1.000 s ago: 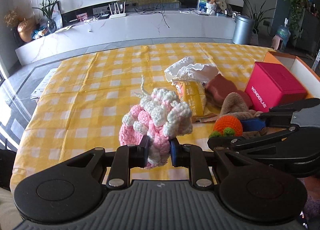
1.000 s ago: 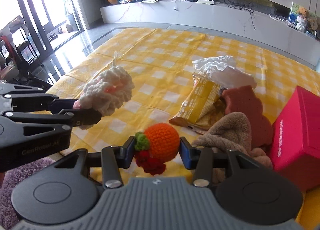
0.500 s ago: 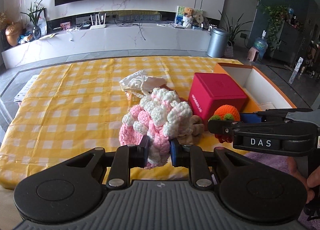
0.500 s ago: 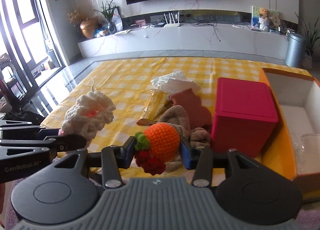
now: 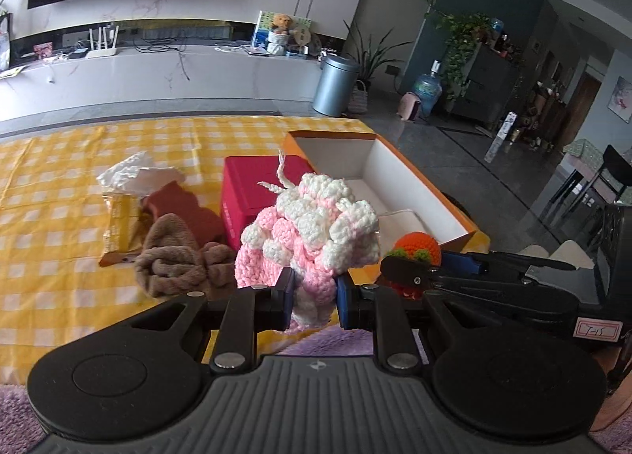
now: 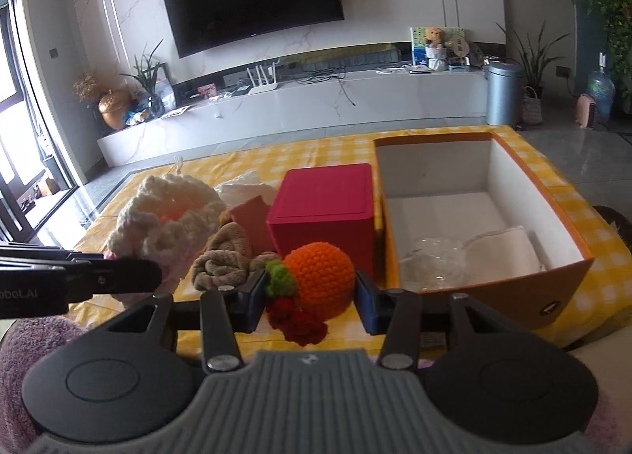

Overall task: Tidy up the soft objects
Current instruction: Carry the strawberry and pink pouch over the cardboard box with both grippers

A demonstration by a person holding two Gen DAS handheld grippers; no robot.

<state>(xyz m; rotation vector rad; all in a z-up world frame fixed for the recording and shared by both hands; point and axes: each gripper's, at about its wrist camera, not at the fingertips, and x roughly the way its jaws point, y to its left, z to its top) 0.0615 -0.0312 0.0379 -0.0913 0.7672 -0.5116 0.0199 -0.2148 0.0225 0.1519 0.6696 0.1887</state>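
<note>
A pink and white crochet piece (image 5: 312, 233) is being pinched low down between the pads of the left gripper (image 5: 313, 298), hanging in the air over the near edge of the yellow checked cloth (image 5: 71, 193). To its right, an orange crochet ball (image 6: 320, 278) with a green tuft and red bits is sitting clamped between the pads of the right gripper (image 6: 310, 306), also off the table. Beyond them, a brown towel (image 5: 173, 256) is lying crumpled beside a red box (image 6: 328, 213). Right of the red box, an open orange box (image 6: 561, 201) with white walls is holding a clear plastic wad and a white folded item.
</note>
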